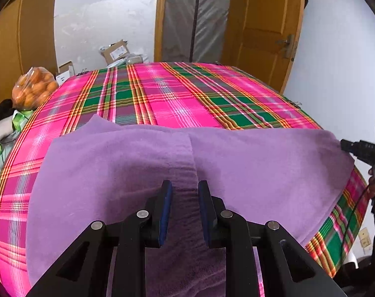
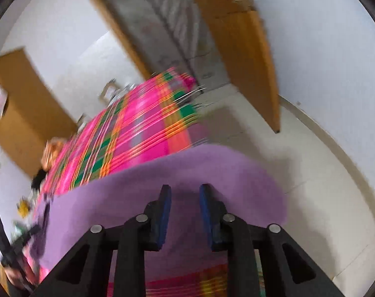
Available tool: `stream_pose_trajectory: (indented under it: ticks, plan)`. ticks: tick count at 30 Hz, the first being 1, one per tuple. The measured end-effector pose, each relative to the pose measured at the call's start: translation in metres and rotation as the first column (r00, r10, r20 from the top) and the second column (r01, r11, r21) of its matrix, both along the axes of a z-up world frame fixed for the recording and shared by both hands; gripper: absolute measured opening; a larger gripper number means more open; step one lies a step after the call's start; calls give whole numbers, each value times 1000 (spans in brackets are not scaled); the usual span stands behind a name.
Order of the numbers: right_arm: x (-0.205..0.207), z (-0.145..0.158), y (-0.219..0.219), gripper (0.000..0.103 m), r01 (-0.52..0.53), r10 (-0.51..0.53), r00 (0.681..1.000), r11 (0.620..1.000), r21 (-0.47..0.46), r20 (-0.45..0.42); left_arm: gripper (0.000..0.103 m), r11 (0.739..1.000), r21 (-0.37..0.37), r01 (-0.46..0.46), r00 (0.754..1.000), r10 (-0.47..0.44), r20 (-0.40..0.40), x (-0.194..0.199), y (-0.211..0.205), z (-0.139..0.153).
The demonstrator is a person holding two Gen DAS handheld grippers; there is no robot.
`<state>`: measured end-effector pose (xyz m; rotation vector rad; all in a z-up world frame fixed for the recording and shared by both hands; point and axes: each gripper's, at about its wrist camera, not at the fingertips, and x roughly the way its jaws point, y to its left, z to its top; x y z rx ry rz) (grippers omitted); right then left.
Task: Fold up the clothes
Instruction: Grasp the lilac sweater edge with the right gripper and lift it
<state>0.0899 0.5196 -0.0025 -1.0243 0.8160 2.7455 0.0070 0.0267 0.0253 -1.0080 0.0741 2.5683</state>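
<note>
A purple garment (image 1: 128,163) lies spread on the plaid bedsheet (image 1: 162,94). The left gripper (image 1: 185,188) hovers over it, jaws apart; the right gripper (image 2: 185,190), blurred, also gapes above its edge.

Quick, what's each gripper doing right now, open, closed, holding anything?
Left gripper: open, fingers apart above the purple garment, holding nothing.
Right gripper: open over the same garment, holding nothing.

White walls (image 1: 336,61) enclose the room, with a brown wooden door (image 1: 259,24) open beside a doorway hung with grey plastic sheeting (image 1: 187,17). A bed under a pink-and-green plaid cover (image 1: 162,94) fills the middle; cardboard boxes (image 1: 115,50) and a bag of oranges (image 1: 32,87) sit beyond its far left side. The floor (image 2: 311,173) is pale.
</note>
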Motion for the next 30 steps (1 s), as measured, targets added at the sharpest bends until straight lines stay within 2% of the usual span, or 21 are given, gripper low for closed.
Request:
stream_pose_trajectory:
  ticks: [2, 4, 6, 9, 12, 15, 18, 25, 27, 30]
  plan:
    - [10, -1, 14, 29, 81, -81, 997, 997, 7, 8, 23, 1000, -3, 5, 1000, -5, -10, 1, 0, -2]
    - [23, -5, 33, 31, 156, -156, 988, 987, -30, 8, 23, 1000, 0, 6, 1000, -6, -13, 0, 0, -3]
    - [39, -14, 53, 33, 204, -207, 978, 967, -153, -2, 23, 1000, 10, 5, 1000, -5, -10, 0, -1, -3]
    - [59, -31, 75, 43, 229, -252, 968, 907, -353, -18, 23, 1000, 31, 6, 1000, -6, -3, -1, -4, -3]
    - [72, -49, 85, 46, 210, -249, 968, 842, -498, -13, 23, 999, 35, 6, 1000, -5, -2, -1, -4, -3]
    - [78, -64, 86, 48, 176, -221, 975, 785, -593, -3, 23, 1000, 30, 4, 1000, -4, -4, -1, -3, -3]
    - [79, -76, 83, 50, 154, -196, 981, 737, -658, 10, 23, 1000, 27, 3, 1000, -3, -5, 0, -2, -3]
    - [59, -105, 75, 51, 124, -159, 987, 580, -805, 37, 23, 999, 33, 0, 1000, 1, -3, 0, -2, -4]
    - [53, -107, 74, 51, 124, -164, 986, 553, -824, 38, 23, 999, 36, -1, 1000, 1, -1, -1, -2, -4]
    - [46, -106, 70, 51, 114, -164, 986, 536, -837, 29, 23, 999, 43, -1, 1000, 1, 1, -1, -3, -4]
